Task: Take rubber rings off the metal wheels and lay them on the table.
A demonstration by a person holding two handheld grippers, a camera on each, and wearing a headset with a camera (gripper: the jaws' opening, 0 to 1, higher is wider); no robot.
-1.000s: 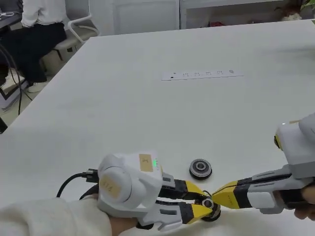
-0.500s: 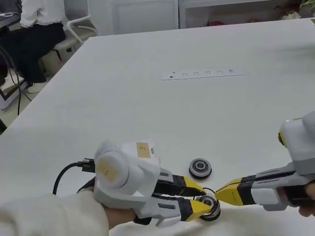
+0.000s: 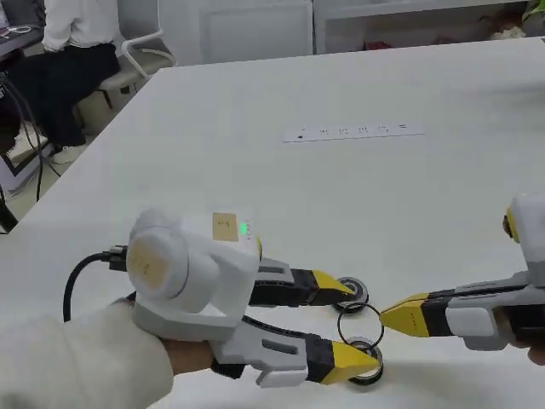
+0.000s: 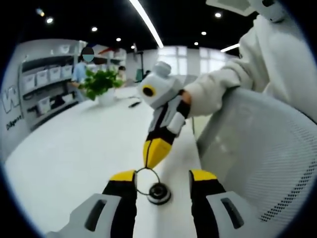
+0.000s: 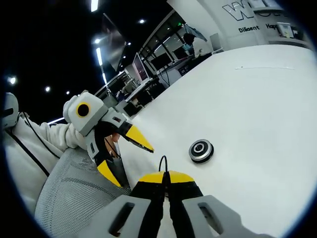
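Observation:
Two metal wheels lie near the white table's (image 3: 255, 170) front edge. The far wheel (image 3: 356, 291) (image 5: 200, 150) sits by my left gripper's upper jaw. The near wheel (image 3: 368, 351) (image 4: 158, 193) rests on the table between the left jaws. My left gripper (image 3: 358, 324) (image 4: 163, 177) (image 5: 130, 162) is open, touching neither wheel that I can see. My right gripper (image 3: 385, 315) (image 5: 166, 174) comes in from the right, shut on a thin black rubber ring (image 3: 340, 322) (image 4: 159, 178) (image 5: 162, 161). The ring hangs free just above the near wheel.
A flat power strip (image 3: 352, 131) lies mid-table. A black cable (image 3: 81, 277) trails from the left gripper's body. A person sits on a chair (image 3: 128, 60) beyond the far left corner. A potted plant (image 4: 99, 82) stands on the table's far end.
My left gripper, earlier shut on the near wheel, has opened wide and let it go. The right gripper has pulled the rubber ring off that wheel and drawn back slightly.

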